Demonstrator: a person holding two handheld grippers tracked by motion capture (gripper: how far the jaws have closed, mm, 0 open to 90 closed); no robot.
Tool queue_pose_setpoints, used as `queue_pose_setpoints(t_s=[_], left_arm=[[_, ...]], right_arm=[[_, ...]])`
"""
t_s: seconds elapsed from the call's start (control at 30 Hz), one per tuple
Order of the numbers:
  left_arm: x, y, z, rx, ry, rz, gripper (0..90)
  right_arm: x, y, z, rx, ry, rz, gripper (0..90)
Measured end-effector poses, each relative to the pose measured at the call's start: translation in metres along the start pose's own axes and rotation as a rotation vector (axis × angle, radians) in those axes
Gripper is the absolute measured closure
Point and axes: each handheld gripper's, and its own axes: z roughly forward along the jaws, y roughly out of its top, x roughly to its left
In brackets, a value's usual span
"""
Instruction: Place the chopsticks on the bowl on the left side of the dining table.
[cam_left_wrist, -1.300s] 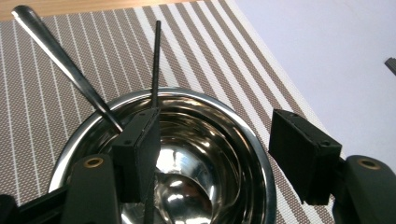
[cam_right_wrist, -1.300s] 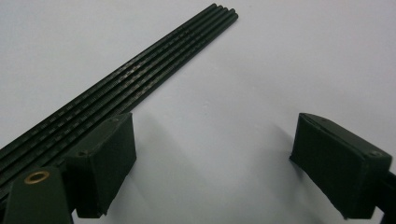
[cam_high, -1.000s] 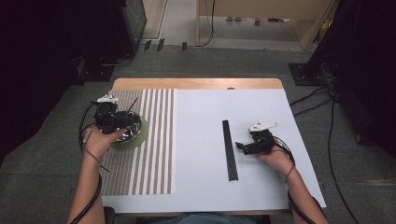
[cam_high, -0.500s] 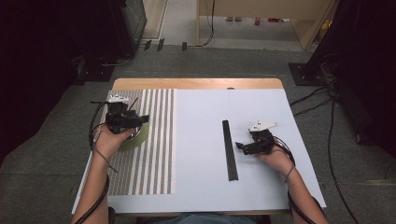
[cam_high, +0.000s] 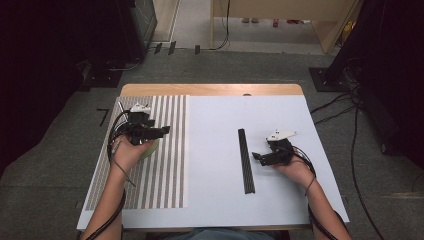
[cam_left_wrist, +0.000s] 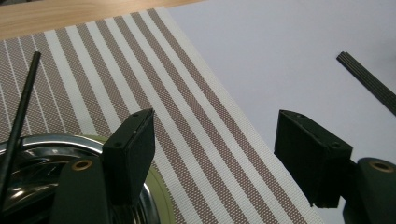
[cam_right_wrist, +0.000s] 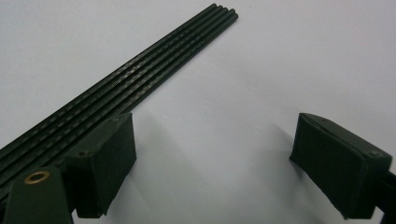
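Steel bowl (cam_left_wrist: 32, 161) on striped placemat (cam_left_wrist: 154, 84) at counter's nine o'clock, holding one black rod (cam_left_wrist: 18, 116). Left tongs (cam_left_wrist: 219, 161) spread above its rim. Right tongs (cam_right_wrist: 212, 163) spread, empty, beside bundled black rods (cam_right_wrist: 140, 70).

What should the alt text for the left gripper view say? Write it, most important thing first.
An open gripper hangs over a brown and white striped mat, its two black jaws wide apart with nothing between them. At lower left sits a shiny metal bowl with a thin black stick standing in it. At upper right a bundle of black sticks lies on the white table.
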Motion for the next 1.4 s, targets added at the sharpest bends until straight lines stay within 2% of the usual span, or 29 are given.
queue_pose_setpoints(t_s=[0.17,0.4,0.73,0.9,1.4], left_arm=[[-0.007,-0.002,0.007,-0.005,-0.007,0.005,29.7],[-0.015,-0.003,0.014,-0.018,-0.043,-0.023,29.7],[-0.030,-0.006,0.026,-0.019,-0.036,0.031,29.4],[-0.037,-0.008,0.030,-0.029,-0.044,0.043,29.1],[-0.052,-0.013,0.039,-0.015,-0.074,0.081,29.6]], right_arm=[[0.000,0.000,0.000,-0.001,0.000,0.000,13.3],[0.000,0.000,0.000,0.000,0.000,-0.001,13.3],[0.000,0.000,0.000,0.000,0.000,-0.001,13.3],[0.000,0.000,0.000,0.000,0.000,0.000,13.3],[0.000,0.000,0.000,-0.001,0.000,-0.001,13.3]])
